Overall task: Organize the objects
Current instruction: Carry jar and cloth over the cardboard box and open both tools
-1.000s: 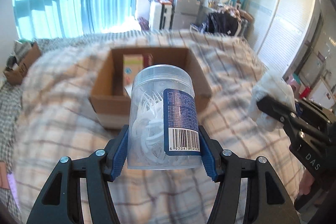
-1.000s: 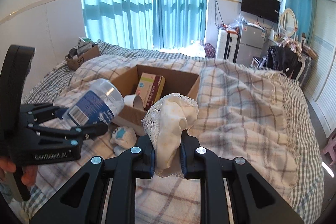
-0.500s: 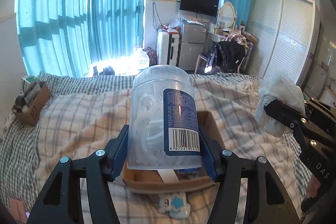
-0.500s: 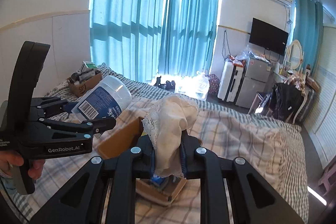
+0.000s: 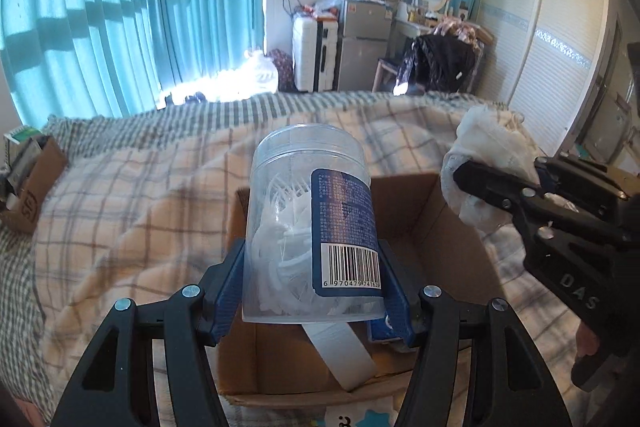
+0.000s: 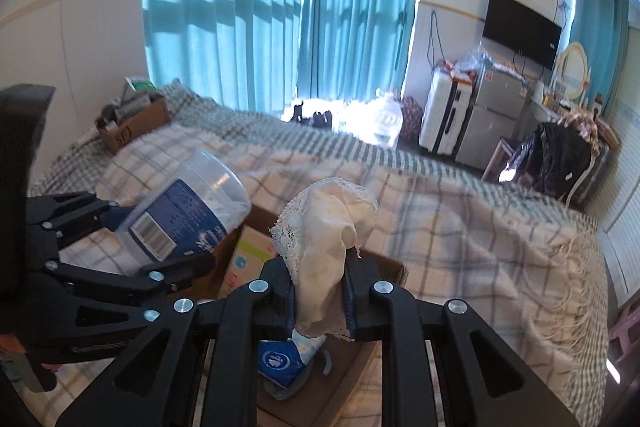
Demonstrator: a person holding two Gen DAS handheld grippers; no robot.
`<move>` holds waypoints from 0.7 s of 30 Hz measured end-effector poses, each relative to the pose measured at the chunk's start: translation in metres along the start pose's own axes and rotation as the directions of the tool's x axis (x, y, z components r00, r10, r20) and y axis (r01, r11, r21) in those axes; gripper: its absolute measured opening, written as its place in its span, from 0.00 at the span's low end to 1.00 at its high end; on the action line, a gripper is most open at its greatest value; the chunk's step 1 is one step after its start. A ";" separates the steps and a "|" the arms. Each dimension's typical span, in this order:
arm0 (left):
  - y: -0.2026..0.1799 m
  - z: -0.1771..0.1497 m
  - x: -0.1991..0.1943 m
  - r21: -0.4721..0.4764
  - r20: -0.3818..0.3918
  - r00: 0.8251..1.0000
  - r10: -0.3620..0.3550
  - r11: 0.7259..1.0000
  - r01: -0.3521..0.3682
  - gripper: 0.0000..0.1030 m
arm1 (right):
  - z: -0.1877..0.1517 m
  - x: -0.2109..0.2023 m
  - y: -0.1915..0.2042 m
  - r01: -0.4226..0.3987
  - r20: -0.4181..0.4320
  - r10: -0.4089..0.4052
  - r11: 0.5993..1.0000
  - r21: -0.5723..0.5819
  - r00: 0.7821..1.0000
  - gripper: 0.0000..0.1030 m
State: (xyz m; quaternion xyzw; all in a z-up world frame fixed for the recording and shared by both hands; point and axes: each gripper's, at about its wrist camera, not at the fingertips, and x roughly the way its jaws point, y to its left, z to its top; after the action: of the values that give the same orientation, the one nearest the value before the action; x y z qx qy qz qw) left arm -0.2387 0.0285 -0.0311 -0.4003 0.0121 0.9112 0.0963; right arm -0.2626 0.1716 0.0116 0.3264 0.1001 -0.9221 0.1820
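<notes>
- Both grippers have dropped back toward the cardboard box on the bed since half a second ago, after lifting away from it.
- Left gripper is clamped on the plastic jar, held over the box; likely light, stiff and slippery, so gripping low on its sides suits it.
- Right gripper pinches the lace cloth, soft and limp, above the box's right side.

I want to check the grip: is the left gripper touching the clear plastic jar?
Touching. In the left wrist view, both blue pads of the left gripper press flat against the sides of the clear plastic jar, no gap showing.
</notes>
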 end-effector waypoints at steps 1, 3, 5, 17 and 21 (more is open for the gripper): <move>0.002 -0.003 0.009 -0.005 -0.018 1.000 -0.004 1.000 0.004 0.61 | -0.006 0.010 -0.003 -0.001 -0.022 0.001 1.000 0.005 1.000 0.17; 0.002 -0.008 0.022 -0.009 -0.050 0.999 -0.009 1.000 0.008 0.61 | -0.016 0.030 -0.008 -0.003 -0.071 0.005 1.000 0.017 0.997 0.17; 0.001 -0.012 0.030 -0.015 -0.070 0.997 -0.013 1.000 0.012 0.61 | -0.024 0.040 -0.014 0.004 -0.097 -0.001 1.000 0.026 0.995 0.17; -0.007 -0.003 -0.005 0.013 -0.041 0.999 0.008 1.000 -0.007 0.69 | -0.006 -0.011 -0.015 0.032 0.001 -0.033 0.997 0.076 0.999 0.50; -0.018 0.003 -0.040 0.046 0.035 0.998 0.060 0.997 -0.061 0.82 | 0.000 -0.050 -0.015 0.042 0.051 -0.048 0.994 0.104 0.998 0.57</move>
State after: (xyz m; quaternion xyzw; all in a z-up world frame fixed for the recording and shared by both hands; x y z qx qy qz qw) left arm -0.2104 0.0400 0.0012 -0.3822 0.0441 0.9197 0.0782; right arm -0.2325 0.1987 0.0440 0.3084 0.0551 -0.9383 0.1467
